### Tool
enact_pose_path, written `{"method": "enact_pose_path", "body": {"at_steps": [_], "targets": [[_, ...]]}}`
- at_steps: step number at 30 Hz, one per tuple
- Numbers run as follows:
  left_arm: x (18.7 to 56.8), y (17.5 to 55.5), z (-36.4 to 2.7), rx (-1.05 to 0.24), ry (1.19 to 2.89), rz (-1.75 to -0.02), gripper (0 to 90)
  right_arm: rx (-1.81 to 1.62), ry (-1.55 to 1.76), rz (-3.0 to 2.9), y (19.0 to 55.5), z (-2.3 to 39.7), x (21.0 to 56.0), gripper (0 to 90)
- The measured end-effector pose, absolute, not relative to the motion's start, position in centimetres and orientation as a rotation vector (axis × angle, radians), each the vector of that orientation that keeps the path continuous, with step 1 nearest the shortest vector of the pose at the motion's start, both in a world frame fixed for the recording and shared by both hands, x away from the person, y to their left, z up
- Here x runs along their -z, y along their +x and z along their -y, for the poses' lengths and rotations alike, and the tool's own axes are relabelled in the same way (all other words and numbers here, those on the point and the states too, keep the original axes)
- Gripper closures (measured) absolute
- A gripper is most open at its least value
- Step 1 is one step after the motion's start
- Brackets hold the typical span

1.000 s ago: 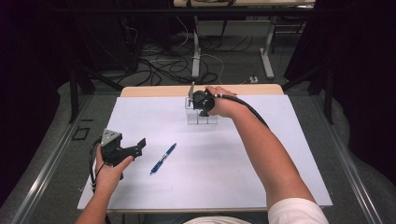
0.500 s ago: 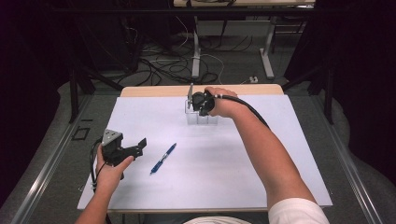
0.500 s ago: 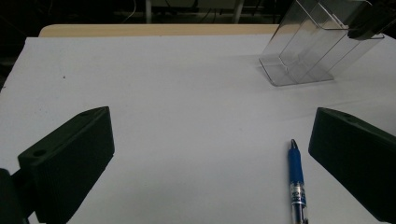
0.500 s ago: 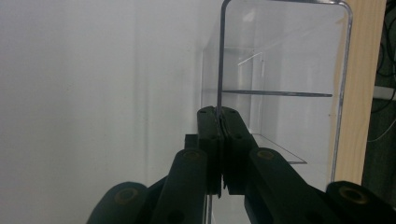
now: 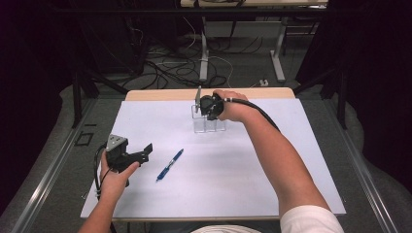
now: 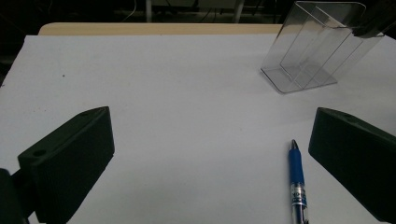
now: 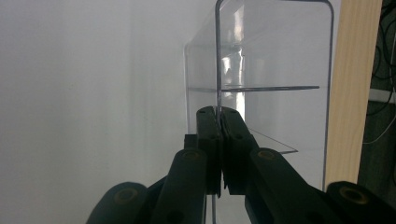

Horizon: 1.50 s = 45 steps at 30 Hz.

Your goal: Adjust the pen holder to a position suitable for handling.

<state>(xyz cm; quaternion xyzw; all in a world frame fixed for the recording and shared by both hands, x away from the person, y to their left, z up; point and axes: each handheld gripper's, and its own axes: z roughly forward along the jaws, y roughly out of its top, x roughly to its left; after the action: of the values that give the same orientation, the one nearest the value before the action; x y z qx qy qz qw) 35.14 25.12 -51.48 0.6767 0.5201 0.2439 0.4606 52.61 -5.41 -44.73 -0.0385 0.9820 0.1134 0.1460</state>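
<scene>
Right gripper (image 5: 198, 103): at the far middle of the bench (image 5: 291, 189), its fingers (image 7: 208, 140) clenched on the thin upper edge of one wall of the clear holder (image 5: 208, 122).
Left gripper (image 5: 144, 150): held in the person's left hand (image 5: 114, 177) near the bench's left edge, fingers (image 6: 70, 161) released and spread wide, grasping nothing.
Clear holder: transparent plastic with inner dividers, standing on the white sheet close to the far wooden edge of the bench.
Pen (image 5: 170, 165): blue with a clear barrel section, lying flat on the sheet between the left gripper and the holder, apart from both.
High view: gives the whole layout, with both forearms and the cables on the floor (image 5: 175, 68) beyond.
Left gripper view: shows the pen's tip pointing away, the holder tilted at upper right.
Right gripper view: shows the pinch on the wall edge up close, and the dividers.
Writing: the pen's barrel carries print too small to read.
</scene>
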Motion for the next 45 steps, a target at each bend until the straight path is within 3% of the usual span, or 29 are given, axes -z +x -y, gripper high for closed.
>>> {"method": "enact_pose_path", "body": {"at_steps": [45], "targets": [[51.5, 35.1, -25.2, -0.609, 1.668, -1.285, 0.1, -0.258, 0.030, -3.036, 50.0, 4.3, 44.1, 88.6]]}}
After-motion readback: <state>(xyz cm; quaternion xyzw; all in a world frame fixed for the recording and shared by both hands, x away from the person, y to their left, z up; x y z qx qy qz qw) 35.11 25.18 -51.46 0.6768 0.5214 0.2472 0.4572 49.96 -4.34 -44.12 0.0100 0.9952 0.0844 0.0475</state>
